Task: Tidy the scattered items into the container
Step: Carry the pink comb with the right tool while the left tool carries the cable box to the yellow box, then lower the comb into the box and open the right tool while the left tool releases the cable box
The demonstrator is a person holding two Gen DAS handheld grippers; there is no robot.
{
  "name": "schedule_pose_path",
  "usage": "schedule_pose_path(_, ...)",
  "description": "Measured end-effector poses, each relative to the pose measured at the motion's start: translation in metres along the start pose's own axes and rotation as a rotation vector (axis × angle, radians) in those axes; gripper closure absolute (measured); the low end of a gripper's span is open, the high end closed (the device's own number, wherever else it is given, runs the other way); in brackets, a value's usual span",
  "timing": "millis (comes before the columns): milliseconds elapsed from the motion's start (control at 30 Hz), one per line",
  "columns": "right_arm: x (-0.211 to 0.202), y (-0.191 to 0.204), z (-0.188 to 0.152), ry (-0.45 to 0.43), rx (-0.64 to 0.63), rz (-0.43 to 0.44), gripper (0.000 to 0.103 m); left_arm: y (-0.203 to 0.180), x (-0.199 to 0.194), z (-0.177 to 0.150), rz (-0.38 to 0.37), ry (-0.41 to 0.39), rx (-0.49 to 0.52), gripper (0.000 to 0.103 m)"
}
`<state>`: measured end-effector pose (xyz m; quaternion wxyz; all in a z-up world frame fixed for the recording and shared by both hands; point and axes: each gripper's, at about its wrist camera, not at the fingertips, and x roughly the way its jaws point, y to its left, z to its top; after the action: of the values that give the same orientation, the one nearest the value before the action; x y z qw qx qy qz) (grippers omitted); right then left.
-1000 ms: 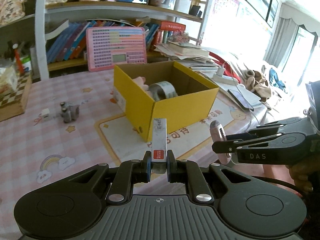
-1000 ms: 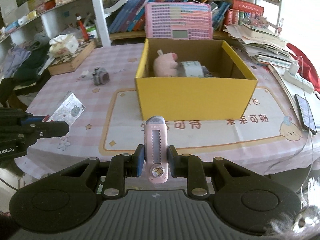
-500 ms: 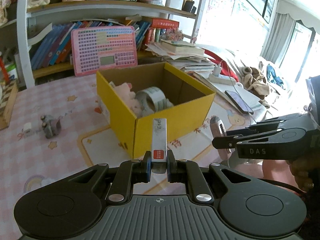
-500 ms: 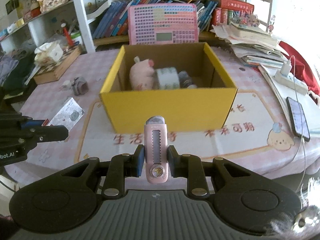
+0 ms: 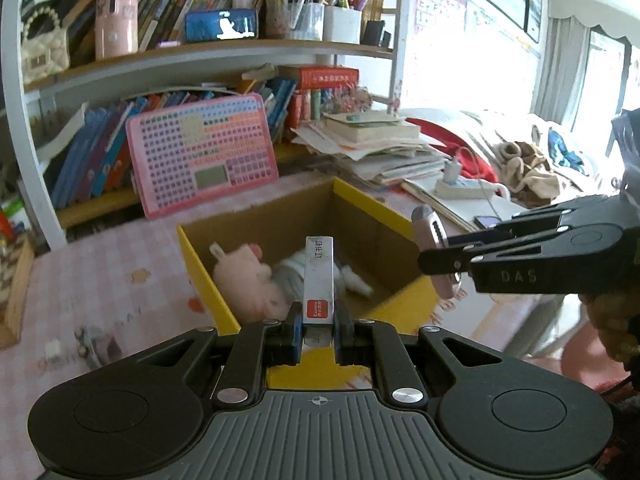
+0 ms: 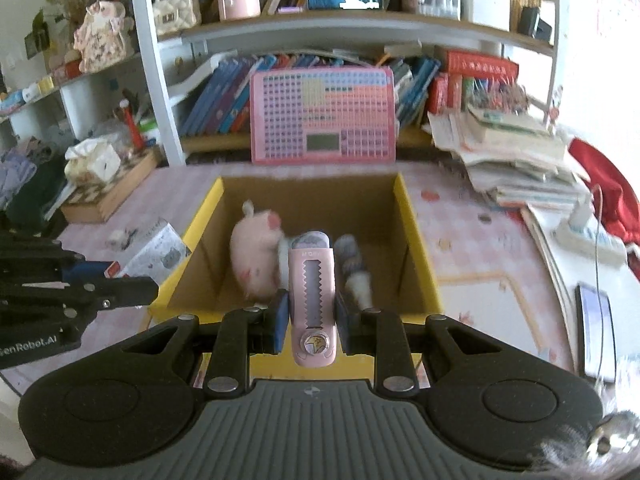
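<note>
- Left wrist view: our left claw (image 5: 317, 336) gripped a slim staple box (image 5: 318, 280), which stood above the near wall of the yellow box (image 5: 204, 276); a pink plush pig (image 5: 248, 280) lay inside.
- Right wrist view: our right claw (image 6: 311, 326) clamped a pink utility knife (image 6: 312, 292) over that same box's near rim; the box stood mid-tabletop (image 6: 472, 240).

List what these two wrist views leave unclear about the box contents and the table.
- Left wrist: the staple box covers part of the tape roll behind it.
- Right wrist: the pink utility knife hides the yellow box floor behind it.
- Left wrist: small grey item on the table, motion-blurred, unidentifiable.
</note>
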<state>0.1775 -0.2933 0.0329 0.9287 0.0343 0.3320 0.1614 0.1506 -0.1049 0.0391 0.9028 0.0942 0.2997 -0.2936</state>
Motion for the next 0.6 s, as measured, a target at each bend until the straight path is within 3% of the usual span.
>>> schedule_pose_path(267,0.04,-0.029,0.028,0.015,-0.07,0.02,0.08,0.0,0.038,0.018,0.06,0.042,-0.021,0.09)
schedule_pose_path(600,0.095,-0.036,0.023,0.142,-0.175,0.074,0.08,0.007,0.078,0.016,0.114,0.117,-0.077,0.09)
